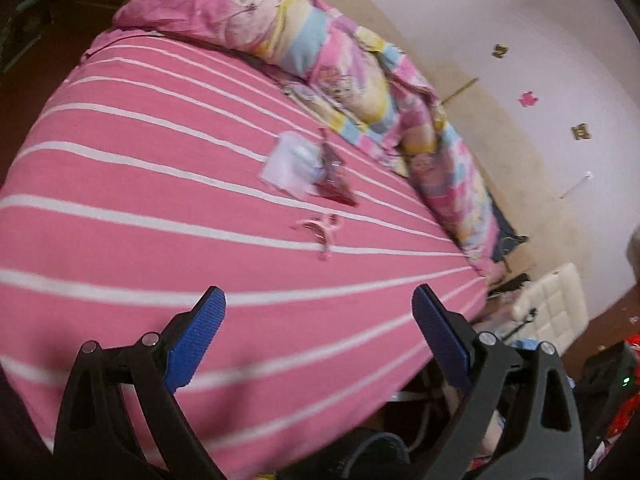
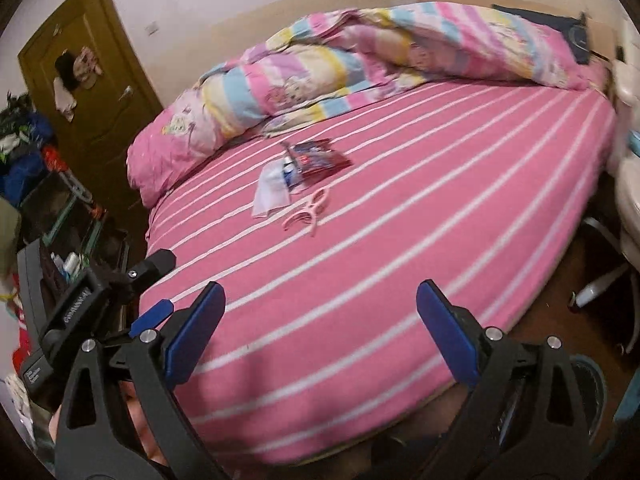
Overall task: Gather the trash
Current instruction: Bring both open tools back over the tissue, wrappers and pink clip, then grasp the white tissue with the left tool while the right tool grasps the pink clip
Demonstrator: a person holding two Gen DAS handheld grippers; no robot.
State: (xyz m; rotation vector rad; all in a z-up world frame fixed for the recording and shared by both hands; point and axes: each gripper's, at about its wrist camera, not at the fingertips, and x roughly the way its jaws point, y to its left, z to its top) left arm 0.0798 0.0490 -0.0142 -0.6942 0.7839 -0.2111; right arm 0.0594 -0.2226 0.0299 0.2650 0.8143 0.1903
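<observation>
While both grippers, left (image 1: 318, 300) and right (image 2: 320, 296), gape empty, bed (image 2: 400, 280) carries red wrapper (image 2: 324, 160), clear packet (image 2: 272, 192), seemingly pink clip (image 2: 310, 212).

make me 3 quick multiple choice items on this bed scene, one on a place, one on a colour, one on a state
1. Where does the trash lie?
A. on the floor
B. mid-bed on the sheet
C. on the pillow

2. What colour is the sheet?
A. pink with white stripes
B. plain blue
C. green checks

3. How does the right gripper stand?
A. shut on a wrapper
B. shut and empty
C. open and empty

Answers:
1 B: the red wrapper, the clear bag and the pink plastic piece lie together on the sheet, clear of the pillow.
2 A: pink cloth crossed by white stripes.
3 C: the right gripper has its fingers wide apart with only sheet between; the left gripper looks the same.
</observation>
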